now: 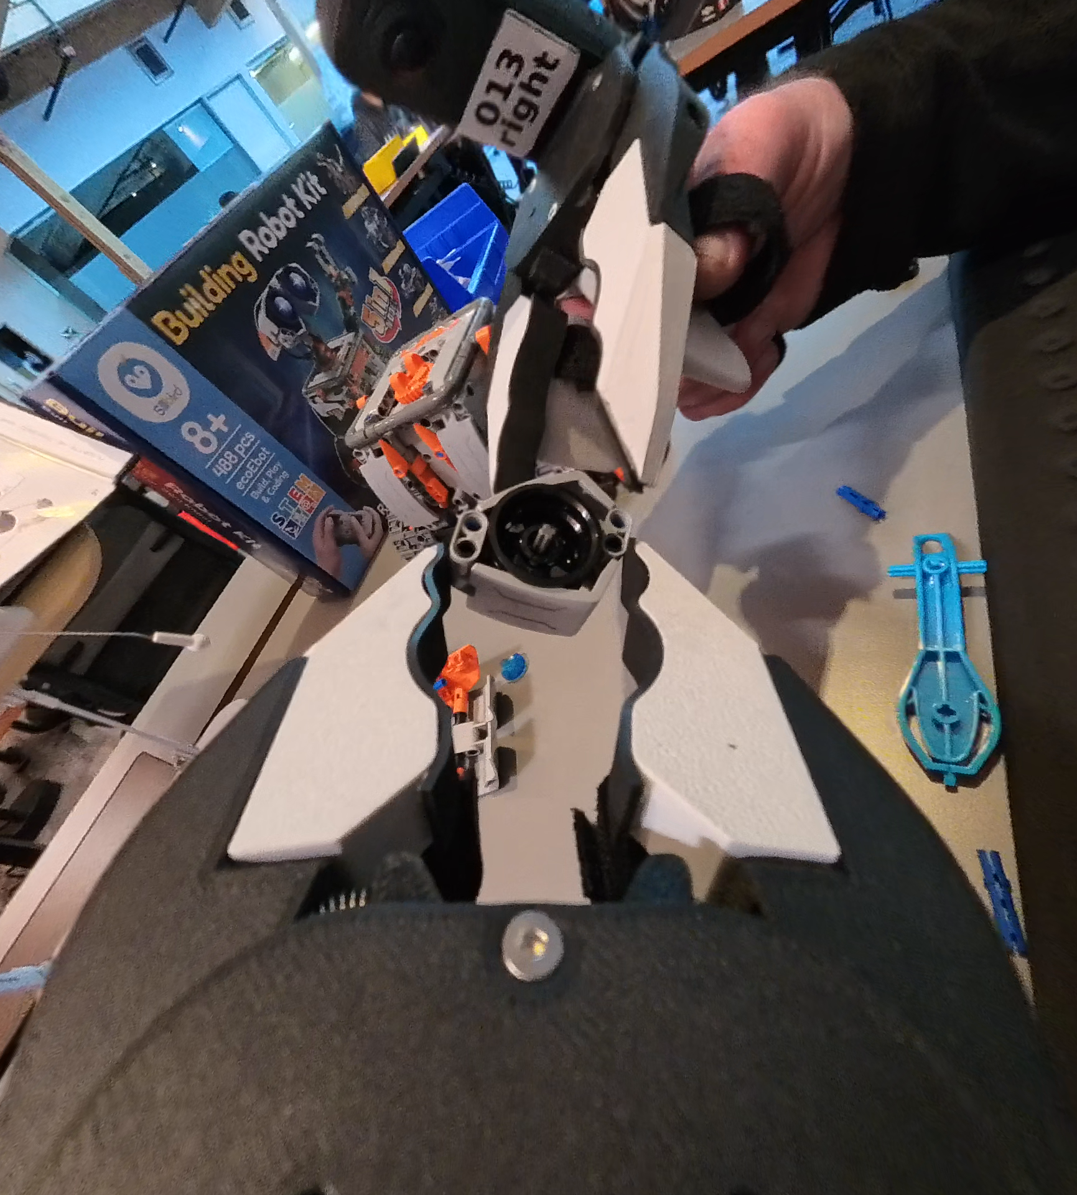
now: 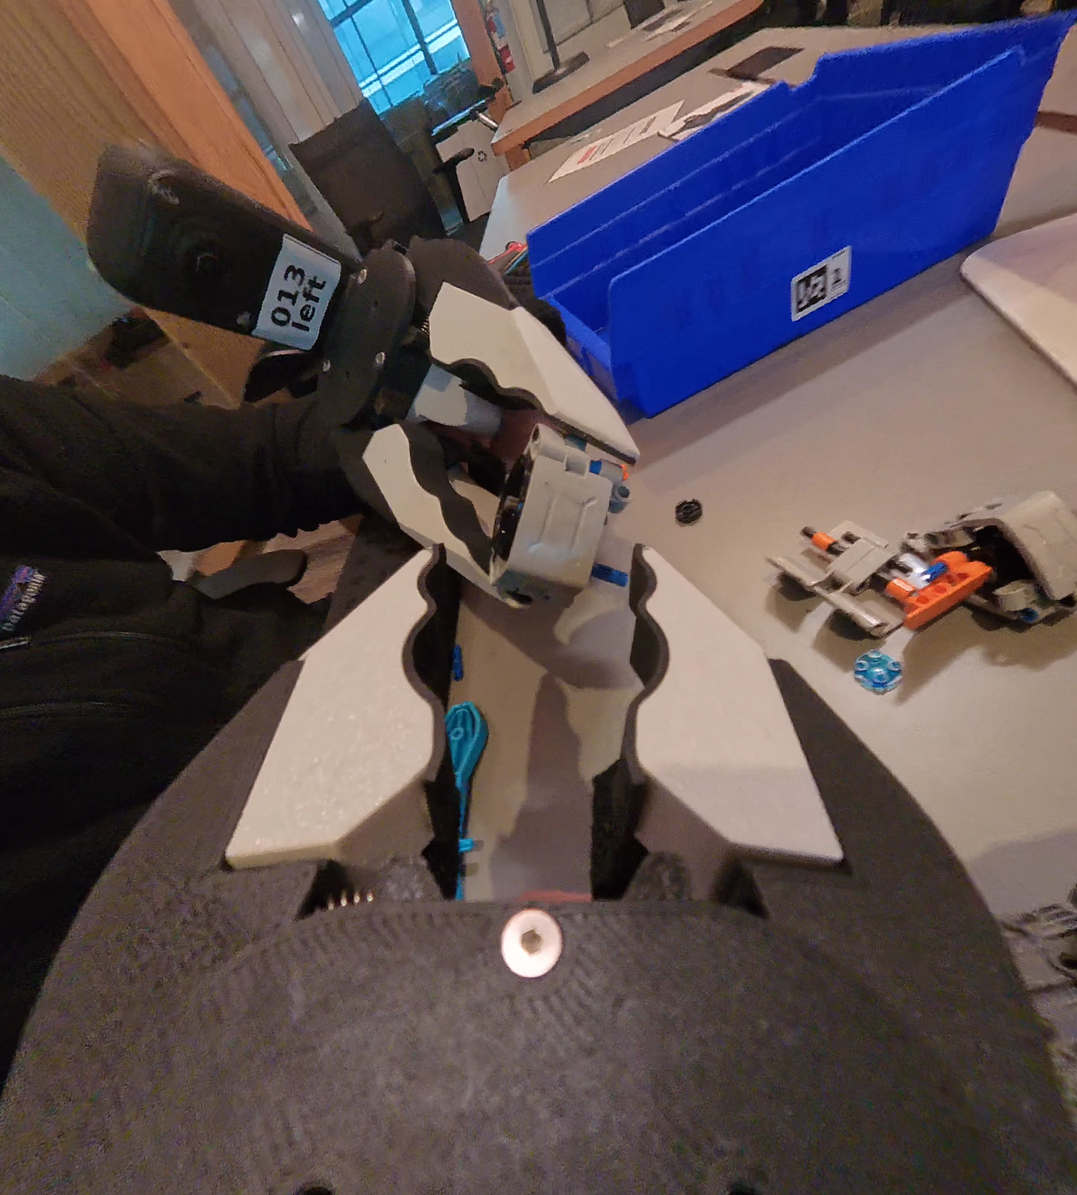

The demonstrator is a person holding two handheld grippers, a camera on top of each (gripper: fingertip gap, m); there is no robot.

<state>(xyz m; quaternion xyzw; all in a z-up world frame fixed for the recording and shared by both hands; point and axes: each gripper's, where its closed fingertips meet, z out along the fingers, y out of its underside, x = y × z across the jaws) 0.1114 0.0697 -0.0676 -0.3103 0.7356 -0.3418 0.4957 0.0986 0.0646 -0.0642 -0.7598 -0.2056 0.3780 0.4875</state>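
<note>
Gripping grey motor block, round face toward left tool.

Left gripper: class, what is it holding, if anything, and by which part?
The left gripper holds a grey motor block, its jaws clamped on the block's two opposite grey sides near the round black-faced end.

Both wrist views look close along their fingers — facing each other.
</note>
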